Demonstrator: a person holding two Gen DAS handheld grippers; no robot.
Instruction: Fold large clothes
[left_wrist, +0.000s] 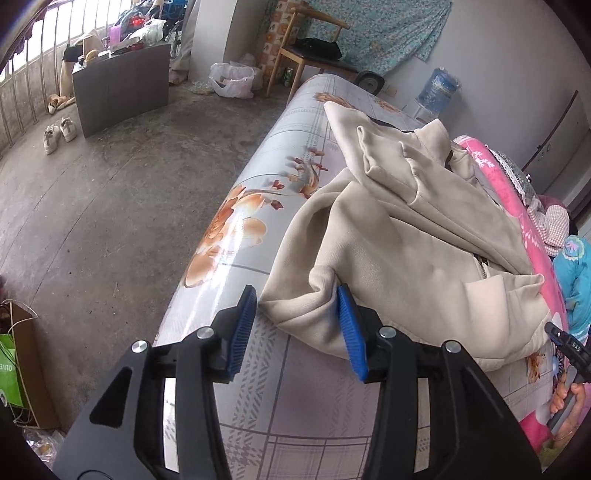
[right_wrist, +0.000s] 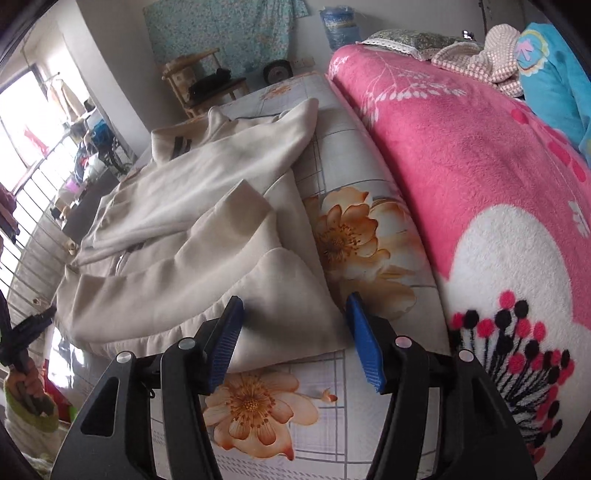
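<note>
A cream zip-up jacket lies crumpled on the glossy floral bed cover. My left gripper stands open at the jacket's near left corner; a bunched fold sits between the blue pads, against the right pad. In the right wrist view the same jacket spreads over the cover, sleeves folded across it. My right gripper is open over the near hem corner, with cloth between the pads and neither pressing. Each view shows the other gripper at its edge, held in a hand.
A pink fleece blanket covers the bed beside the jacket, with pillows and a blue cushion beyond. Left of the bed are bare concrete floor, a wooden chair, a grey cabinet, shoes and a paper bag.
</note>
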